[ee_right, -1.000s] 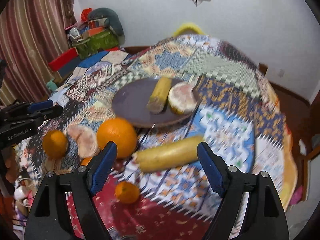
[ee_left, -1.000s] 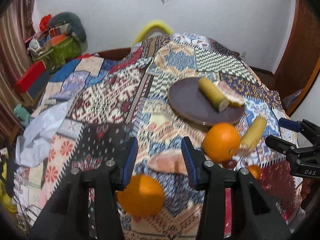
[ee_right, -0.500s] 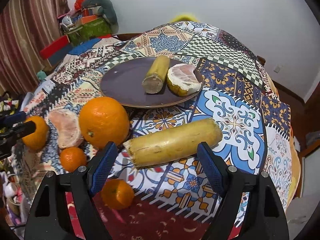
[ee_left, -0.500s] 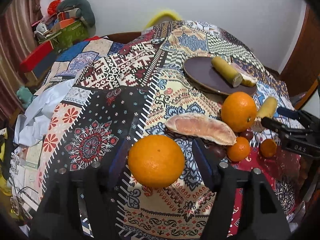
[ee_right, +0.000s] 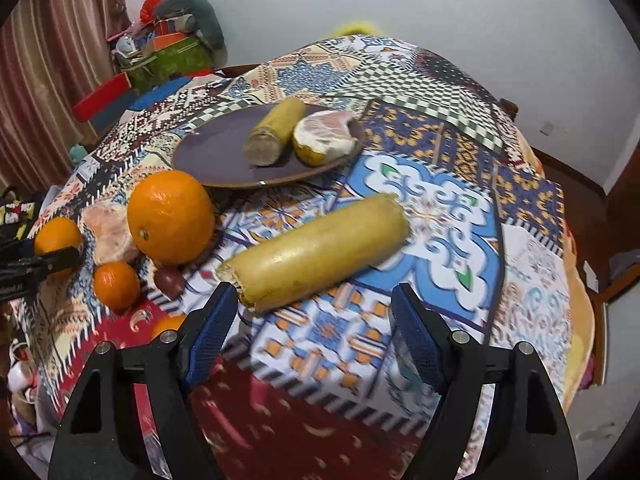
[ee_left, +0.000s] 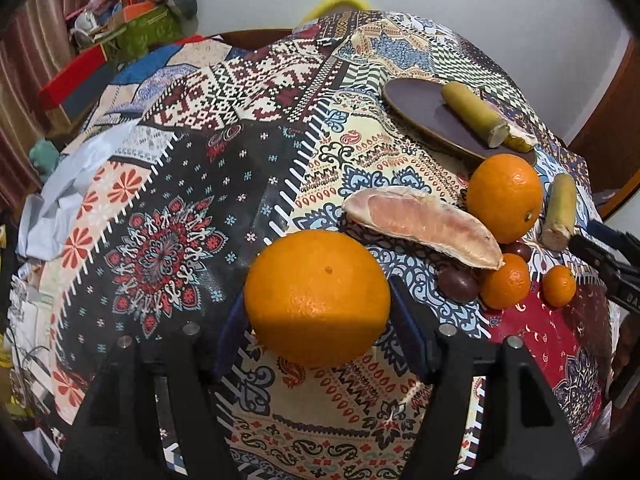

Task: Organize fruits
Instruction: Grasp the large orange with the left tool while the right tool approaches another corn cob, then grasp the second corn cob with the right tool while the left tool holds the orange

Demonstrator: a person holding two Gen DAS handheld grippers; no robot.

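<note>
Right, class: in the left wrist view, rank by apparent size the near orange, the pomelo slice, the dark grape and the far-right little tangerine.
1. Near orange, though closeness inflates it.
2. Pomelo slice.
3. Dark grape and little tangerine: too alike to rank.

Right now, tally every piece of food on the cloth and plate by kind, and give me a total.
Large oranges: 2
Small oranges: 2
Peeled citrus segments: 2
Yellow stalk pieces: 2
Small dark fruits: 2
Total: 10
</note>
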